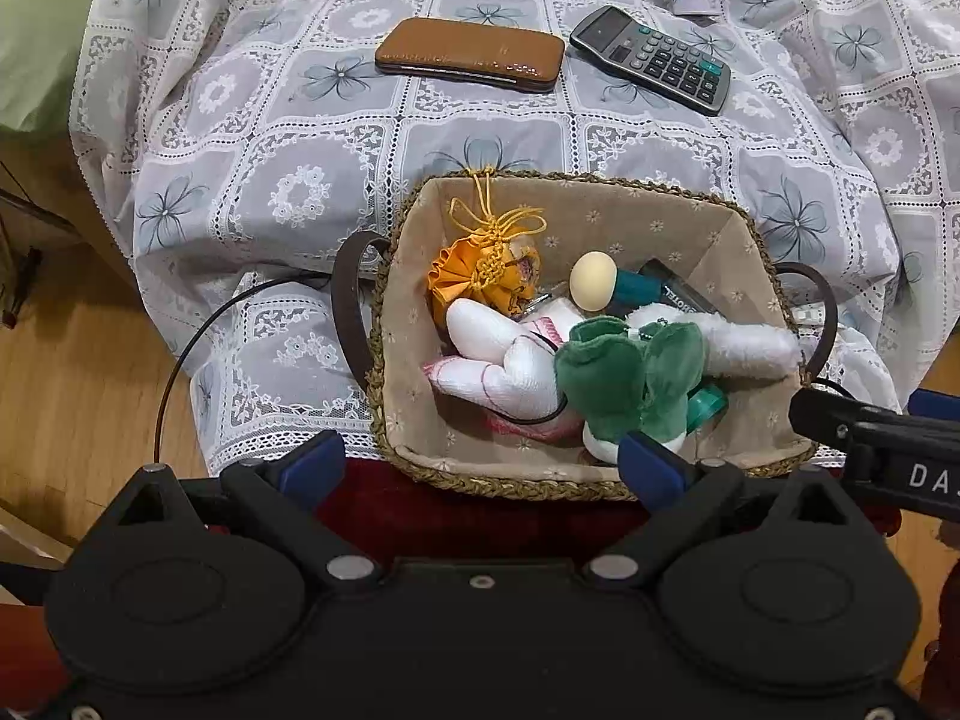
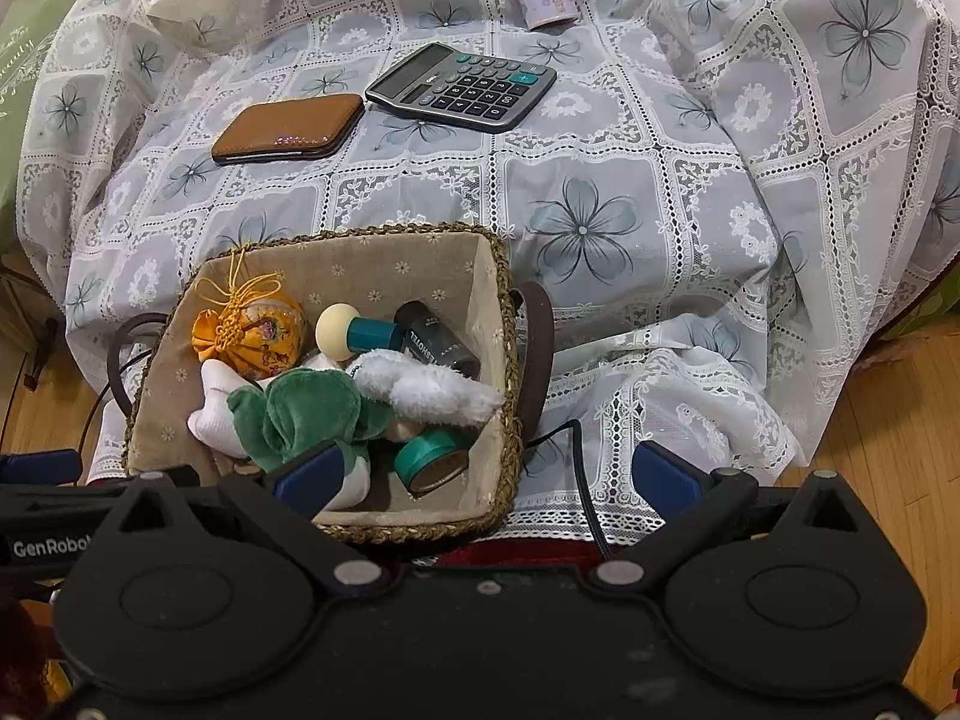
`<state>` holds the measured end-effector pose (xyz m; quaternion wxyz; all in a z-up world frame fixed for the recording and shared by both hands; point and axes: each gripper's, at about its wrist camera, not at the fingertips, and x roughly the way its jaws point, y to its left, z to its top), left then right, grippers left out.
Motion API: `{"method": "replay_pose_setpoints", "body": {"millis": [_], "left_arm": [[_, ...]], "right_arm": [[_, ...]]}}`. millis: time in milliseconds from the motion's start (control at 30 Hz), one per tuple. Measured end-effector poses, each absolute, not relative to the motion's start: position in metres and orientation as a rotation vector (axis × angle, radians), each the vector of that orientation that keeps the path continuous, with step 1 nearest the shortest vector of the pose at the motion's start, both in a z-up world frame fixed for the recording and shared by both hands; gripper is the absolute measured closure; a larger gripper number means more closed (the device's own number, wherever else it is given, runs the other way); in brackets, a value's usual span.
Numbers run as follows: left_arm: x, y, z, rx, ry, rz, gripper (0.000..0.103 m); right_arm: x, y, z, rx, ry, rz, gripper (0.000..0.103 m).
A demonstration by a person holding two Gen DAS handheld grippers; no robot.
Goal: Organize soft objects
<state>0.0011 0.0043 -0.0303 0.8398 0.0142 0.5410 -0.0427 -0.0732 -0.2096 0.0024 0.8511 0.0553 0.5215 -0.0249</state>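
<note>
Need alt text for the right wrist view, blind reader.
A woven basket on a lace tablecloth holds a green-and-white plush toy, an orange pouch and a teal tape roll. The open right gripper hovers at its near edge, empty. Behind lie a brown case and a calculator.

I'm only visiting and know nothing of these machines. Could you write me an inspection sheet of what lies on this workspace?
Surface: lace tablecloth, rumpled.
Job's things: basket holding orange pouch, green plush, white fluffy toy.
Clutter: wallet, calculator, tape roll in the basket.
Grippers: left tool and right tool open, empty.
Cables: black cable beside basket.
Surroundings: wooden floor.
</note>
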Motion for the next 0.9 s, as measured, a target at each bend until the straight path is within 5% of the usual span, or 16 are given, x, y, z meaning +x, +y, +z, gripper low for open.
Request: {"method": "replay_pose_setpoints", "body": {"millis": [900], "left_arm": [[0.0008,0.0044,-0.0326,0.036,1.156,-0.085,0.008]], "right_arm": [[-0.0744,-0.2075,0.0006,0.123,1.104,-0.058,0.0]]}}
